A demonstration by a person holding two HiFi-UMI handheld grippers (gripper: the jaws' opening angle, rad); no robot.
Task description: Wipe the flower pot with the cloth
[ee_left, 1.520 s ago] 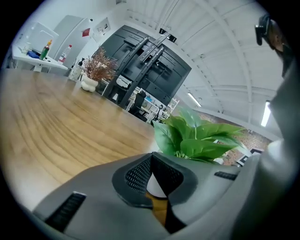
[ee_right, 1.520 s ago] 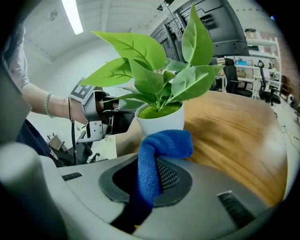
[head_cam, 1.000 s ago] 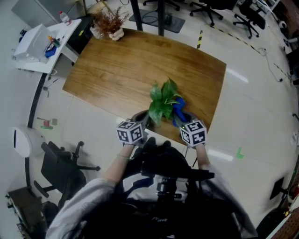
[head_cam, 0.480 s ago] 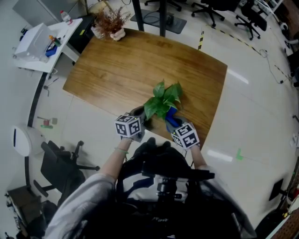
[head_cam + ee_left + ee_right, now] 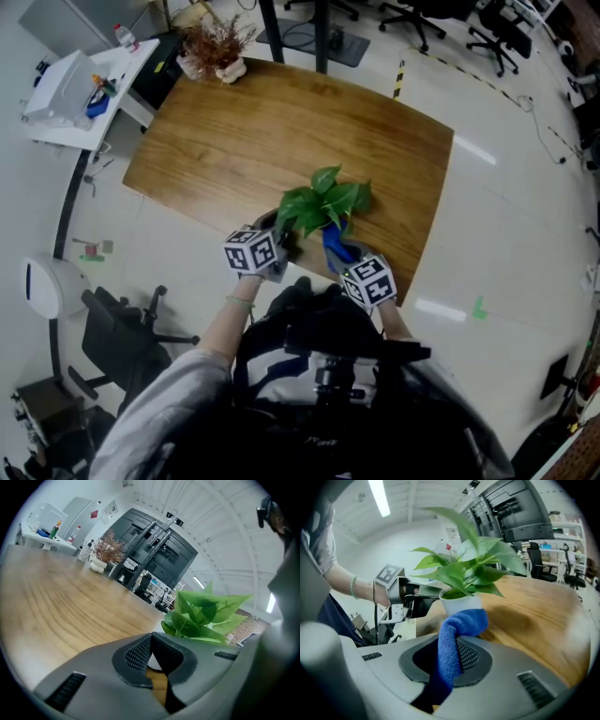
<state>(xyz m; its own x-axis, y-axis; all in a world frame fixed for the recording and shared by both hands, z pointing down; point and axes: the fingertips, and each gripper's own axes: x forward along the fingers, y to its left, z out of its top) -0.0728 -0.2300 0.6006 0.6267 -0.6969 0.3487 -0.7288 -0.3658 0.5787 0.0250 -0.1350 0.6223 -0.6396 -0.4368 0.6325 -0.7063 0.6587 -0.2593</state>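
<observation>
A leafy green plant [image 5: 319,202] in a small white flower pot [image 5: 461,604] stands near the front edge of the wooden table [image 5: 234,131]. Leaves hide the pot in the head view. My left gripper [image 5: 281,246] reaches it from the left, its jaws closed, with a sliver of the white pot [image 5: 153,662] showing between the pads. In the right gripper view the left gripper [image 5: 426,603] meets the pot's left side. My right gripper [image 5: 452,644] is shut on a blue cloth [image 5: 457,630], whose folded end touches the pot's front. The blue cloth [image 5: 333,242] lies under the leaves.
A dried plant in a pale pot [image 5: 216,52] sits at the table's far left corner. A white side desk [image 5: 75,89] with bottles stands to the left, and a black office chair [image 5: 122,328] is on the floor at the lower left. The pot is close to the table's front edge.
The plant's leaves have swung round to the left. Both grippers have shifted a little left and toward me, and the cloth has moved with the right one along the pot.
</observation>
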